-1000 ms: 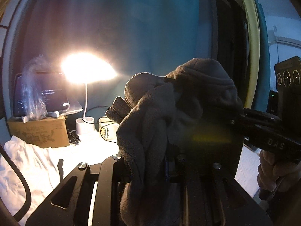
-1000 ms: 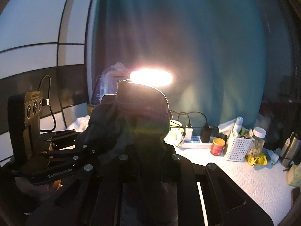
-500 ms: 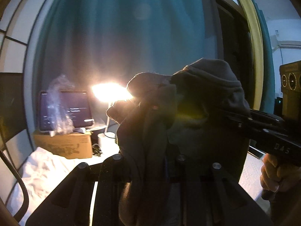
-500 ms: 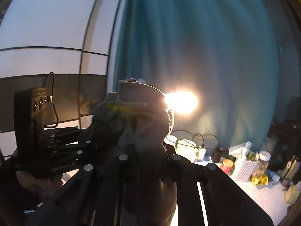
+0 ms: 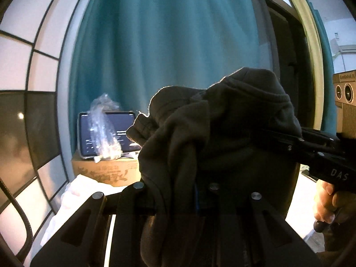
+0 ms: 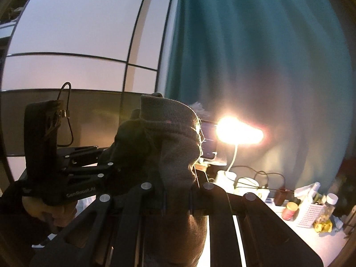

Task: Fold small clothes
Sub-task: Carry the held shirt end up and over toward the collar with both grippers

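Left hand-held gripper (image 5: pixel 178 202): jaws nearly closed, pinching a dark grey garment (image 5: pixel 213 138). Right hand-held gripper (image 6: pixel 178 200): same, nearly closed on the ribbed edge of that garment. Cloth is bunched between the two, lifted clear of the worktop (image 6: pixel 311 238) and filling the centre of both views.

From the right camera, my left hand (image 6: pixel 51 211) and its gripper sit at 9 o'clock. Lamp (image 6: pixel 238 131) glares at 3 o'clock; power strip, jars and a white basket (image 6: pixel 309 213) at 4 o'clock. From the left camera: tablet (image 5: pixel 104 133) on a cardboard box (image 5: pixel 104 173) at 9 o'clock, white cloth (image 5: pixel 75 191) at 8 o'clock, teal curtain (image 5: pixel 166 44) at 12.

Progress, my read: early. Garment is held up crumpled, no visible fold. Still to do: spread it, lay it flat, fold.
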Motion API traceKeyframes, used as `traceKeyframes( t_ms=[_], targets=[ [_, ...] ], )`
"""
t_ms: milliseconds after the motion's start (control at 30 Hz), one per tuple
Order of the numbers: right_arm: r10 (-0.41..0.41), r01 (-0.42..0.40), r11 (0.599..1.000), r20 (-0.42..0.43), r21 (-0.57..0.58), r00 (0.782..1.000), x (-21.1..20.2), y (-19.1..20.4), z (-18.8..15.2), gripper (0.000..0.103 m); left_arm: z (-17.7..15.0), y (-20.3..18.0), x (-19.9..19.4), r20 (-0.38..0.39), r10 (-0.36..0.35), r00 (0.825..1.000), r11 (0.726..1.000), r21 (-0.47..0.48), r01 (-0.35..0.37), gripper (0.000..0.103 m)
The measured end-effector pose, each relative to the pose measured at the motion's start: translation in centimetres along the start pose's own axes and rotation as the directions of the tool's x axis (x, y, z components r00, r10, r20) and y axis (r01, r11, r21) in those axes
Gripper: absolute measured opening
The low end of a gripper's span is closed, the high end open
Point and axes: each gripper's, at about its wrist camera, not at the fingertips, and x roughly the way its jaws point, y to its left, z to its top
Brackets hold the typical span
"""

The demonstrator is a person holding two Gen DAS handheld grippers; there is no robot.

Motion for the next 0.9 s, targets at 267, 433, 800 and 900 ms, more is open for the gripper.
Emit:
traceKeyframes(
  t_ms=[267, 433, 800, 900],
  targets=[
    [0.027, -0.026, 1.000, -0.048, 0.016, 0.998, 2.4, 1.2, -0.8, 0.015, -1.1, 1.6, 1.5, -0.060, 0.012, 0.998, 1.000, -0.010, -0.013, 0.021],
    [0.017, -0.014, 0.999, -0.077, 0.034, 0.997, 4.2, 0.5, -1.3, 0.015, -1.6, 2.2, 3.4, -0.089, -0.005, 0.996, 1.000, -0.026, 0.003, 0.021],
    [-0.014, 0.032, 0.993, -0.152, 0.117, 0.988, 9.4, -3.2, -3.6, 0.015, -2.7, 3.7, 8.5, -0.190, -0.044, 0.981, 0.999, -0.025, 0.040, 0.021],
    [-0.021, 0.046, 0.990, -0.178, 0.136, 0.984, 10.7, -4.3, -4.4, 0.015, -3.3, 4.0, 10.2, -0.224, -0.056, 0.973, 0.998, -0.036, 0.049, 0.021]
  ],
)
